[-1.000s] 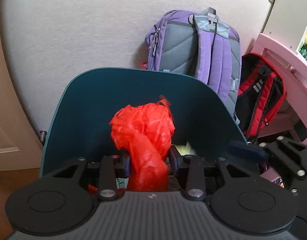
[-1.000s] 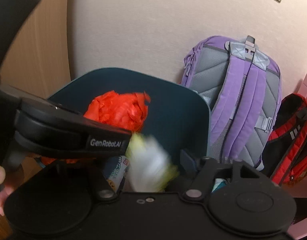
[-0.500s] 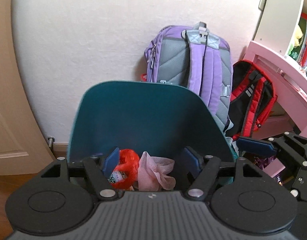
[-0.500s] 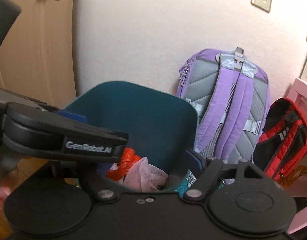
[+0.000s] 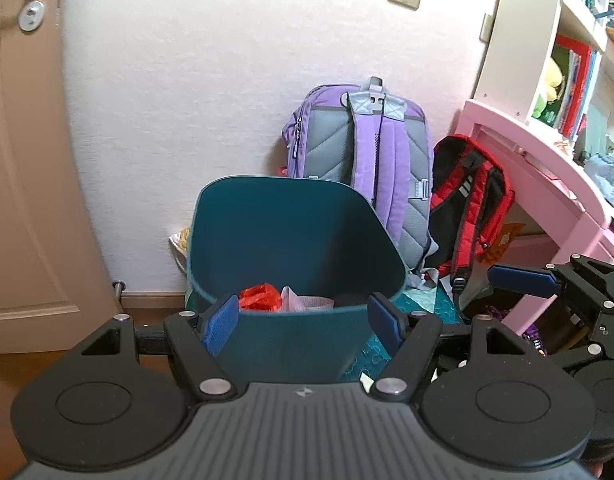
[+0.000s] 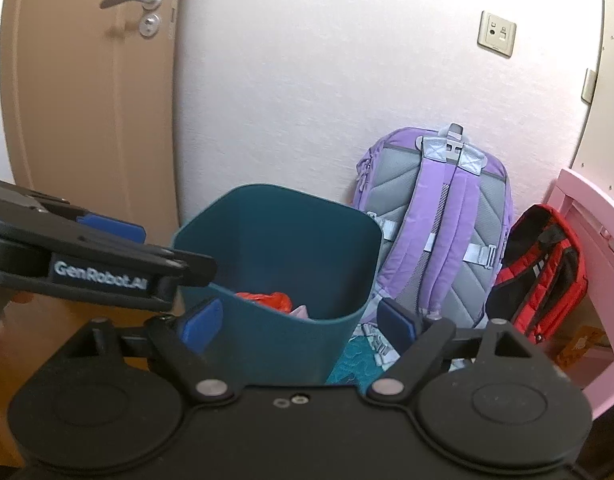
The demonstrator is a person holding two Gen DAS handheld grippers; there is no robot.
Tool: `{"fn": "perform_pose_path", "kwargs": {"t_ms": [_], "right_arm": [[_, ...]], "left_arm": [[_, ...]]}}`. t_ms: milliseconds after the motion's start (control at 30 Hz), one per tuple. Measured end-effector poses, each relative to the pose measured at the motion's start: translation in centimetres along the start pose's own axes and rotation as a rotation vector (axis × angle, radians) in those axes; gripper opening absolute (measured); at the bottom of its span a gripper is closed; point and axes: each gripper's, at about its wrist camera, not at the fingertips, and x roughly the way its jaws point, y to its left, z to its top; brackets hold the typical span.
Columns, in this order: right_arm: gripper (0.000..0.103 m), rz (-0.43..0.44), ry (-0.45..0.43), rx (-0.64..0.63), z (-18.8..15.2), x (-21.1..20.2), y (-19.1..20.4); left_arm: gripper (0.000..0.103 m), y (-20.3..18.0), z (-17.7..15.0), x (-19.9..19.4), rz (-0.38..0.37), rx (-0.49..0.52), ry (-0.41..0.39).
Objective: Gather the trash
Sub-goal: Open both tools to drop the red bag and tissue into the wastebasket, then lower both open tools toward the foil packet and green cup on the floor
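Inside, crumpled red trash (image 5: 259, 297).

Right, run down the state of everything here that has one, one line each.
left gripper: open, empty; jaws have just been opening.
right gripper: open, empty; jaws have just been opening.
teal trash bin: upright, no lid, holding trash.
red plastic bag: crumpled, inside the bin.
pink tissue: crumpled, inside the bin.
purple backpack: upright against the wall.
red backpack: standing beside the pink desk.
door: shut.
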Motion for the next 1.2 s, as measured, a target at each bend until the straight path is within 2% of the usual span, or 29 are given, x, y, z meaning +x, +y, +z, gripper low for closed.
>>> {"fn": "perform_pose_path", "kwargs": {"t_ms": [267,367,567,700,833,933,1067,1200], "right_arm": [[0.087,0.033,-0.012,-0.007,-2.8,-3.9,1.6],[0.088,0.049,-0.010,-0.007,-4.3,-4.9,2.3],[0.094,0.102,0.012,0.020,-7.9,-5.3,3.6],[0.103,0.144,0.043,0.051,-11.1,-4.1,4.4],[0.103,0.158,0.094,0.082,-14.7,-1.5,4.9],[0.103,0.169,0.120,0.134,-17.2,0.5,4.7],[0.103,0.158,0.179,0.187,-20.4,4.0,4.4],[0.103,0.126,0.250,0.200,-23.6,8.1,4.4]], "left_arm": [[0.071,1.0,-3.6,-4.6,0.002,-0.011,-0.008],[0.078,1.6,-5.6,-5.9,-0.001,-0.018,-0.008],[0.079,2.9,-9.9,-7.1,0.006,0.002,0.018],[0.081,4.4,-13.1,-6.3,0.030,-0.005,0.053],[0.081,6.3,-16.5,-4.7,0.042,-0.041,0.088],[0.085,7.4,-18.9,-3.0,0.048,-0.052,0.113],[0.103,8.3,-22.2,0.0,0.059,-0.082,0.149],[0.103,9.2,-25.4,3.8,0.079,-0.126,0.198]]}}
